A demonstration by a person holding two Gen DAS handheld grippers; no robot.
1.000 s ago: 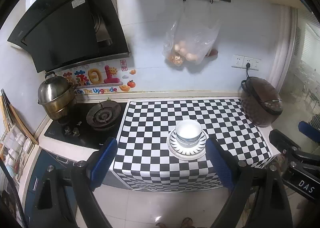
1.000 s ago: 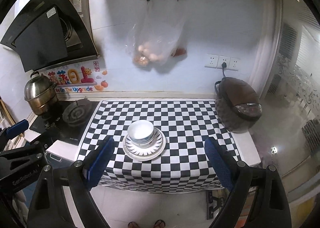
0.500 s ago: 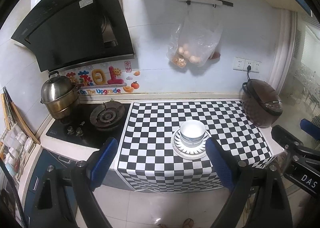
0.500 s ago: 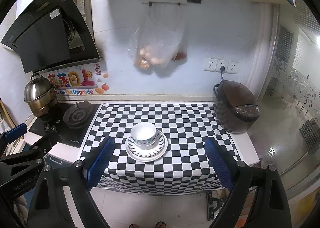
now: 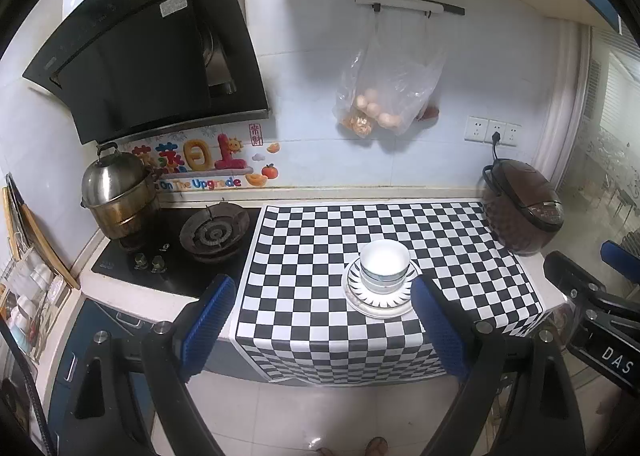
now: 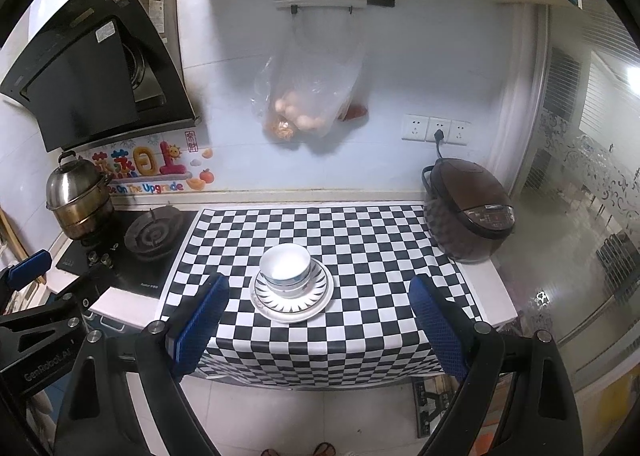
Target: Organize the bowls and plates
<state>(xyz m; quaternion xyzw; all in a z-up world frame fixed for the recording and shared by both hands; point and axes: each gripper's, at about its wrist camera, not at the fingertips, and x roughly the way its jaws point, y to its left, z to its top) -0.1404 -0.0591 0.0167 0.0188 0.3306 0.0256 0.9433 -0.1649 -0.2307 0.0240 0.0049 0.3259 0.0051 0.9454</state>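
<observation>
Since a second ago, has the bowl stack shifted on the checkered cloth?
No. The bowl stack still sits on the plate at the same spot on the checkered cloth, just as far from the rice cooker; only the cameras drifted slightly.

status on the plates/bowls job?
Looks done: bowls sit nested on the plates in one stack on the checkered cloth. In hand: nothing; left gripper and right gripper are open, short of the counter. No other dishes show.
</observation>
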